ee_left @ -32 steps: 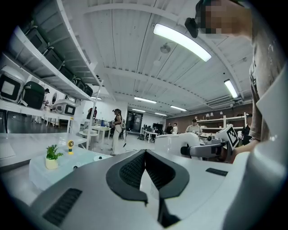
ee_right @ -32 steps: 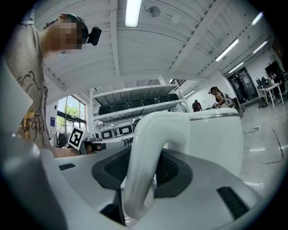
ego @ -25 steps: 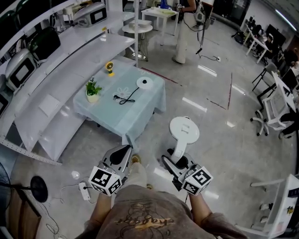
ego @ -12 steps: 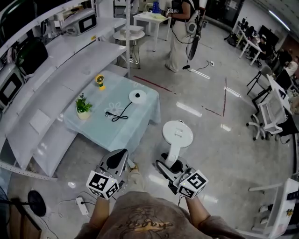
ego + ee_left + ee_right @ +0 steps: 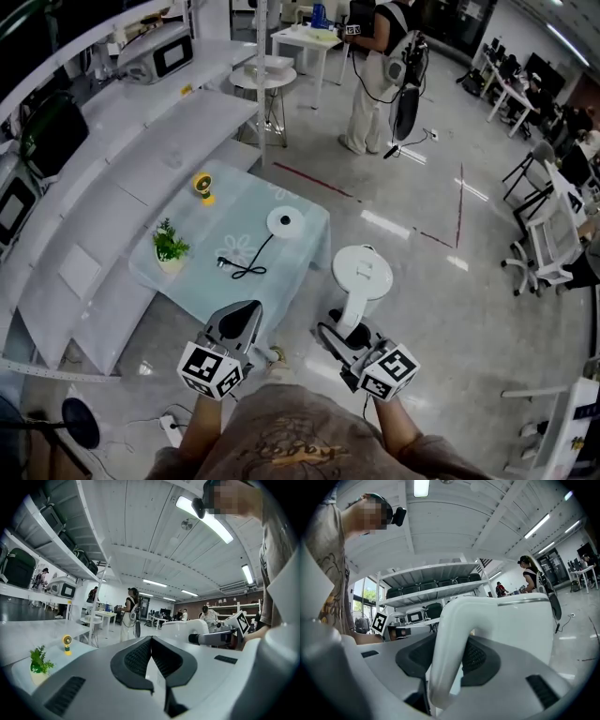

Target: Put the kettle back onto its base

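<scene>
Head view, looking steeply down: a person carries a white electric kettle (image 5: 363, 275) above a glossy grey floor (image 5: 441, 309). The right gripper (image 5: 345, 335) is clamped on the kettle's handle (image 5: 449, 644), a thick, smooth loop of white plastic, with ribbed dark pads pressing it from both sides. The left gripper (image 5: 240, 324), at 9 o'clock from the right one, holds nothing; its ribbed pads are closed tip to tip.

The kettle hangs in the air just off the near corner of a low table (image 5: 298, 253). Its base (image 5: 286, 221), a flat white disc with a dark centre stud, lies on the table at 11 o'clock from the kettle, well apart from it. A black cord (image 5: 246, 265) trails from the base toward 7 o'clock over the pale, shiny tablecloth. A small potted plant (image 5: 170, 247) stands at 9 o'clock from the base, and a yellow fan (image 5: 202, 185) at 10 o'clock.

The kettle looks rigid, hard-shelled and probably slippery. Whether it holds water, and so how heavy it is, cannot be told. The handle is the sensible hold, but the body hangs ahead of the jaws and may tilt. The light base could slide on the cloth if nudged.
</scene>
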{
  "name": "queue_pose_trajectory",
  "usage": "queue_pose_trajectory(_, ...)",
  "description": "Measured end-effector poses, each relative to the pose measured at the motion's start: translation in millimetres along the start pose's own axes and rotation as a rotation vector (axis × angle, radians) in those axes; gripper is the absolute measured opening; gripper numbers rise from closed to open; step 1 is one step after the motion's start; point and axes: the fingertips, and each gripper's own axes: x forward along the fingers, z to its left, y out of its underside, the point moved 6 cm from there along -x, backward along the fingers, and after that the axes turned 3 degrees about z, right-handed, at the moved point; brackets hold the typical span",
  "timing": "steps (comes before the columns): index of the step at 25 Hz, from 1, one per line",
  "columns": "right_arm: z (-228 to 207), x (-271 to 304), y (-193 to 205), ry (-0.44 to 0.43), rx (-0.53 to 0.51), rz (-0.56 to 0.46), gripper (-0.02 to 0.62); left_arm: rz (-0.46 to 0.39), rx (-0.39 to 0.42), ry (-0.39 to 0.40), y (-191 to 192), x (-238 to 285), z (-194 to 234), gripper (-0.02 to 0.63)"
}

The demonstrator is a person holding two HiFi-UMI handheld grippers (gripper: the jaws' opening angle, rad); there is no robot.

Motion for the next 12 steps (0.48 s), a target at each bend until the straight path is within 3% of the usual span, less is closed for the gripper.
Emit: queue_pose_trajectory(12, -57, 82, -36, 0.034, -0.009, -0.014, 0.149, 0.016, -0.005, 0.064, -25, 71, 77, 0.021)
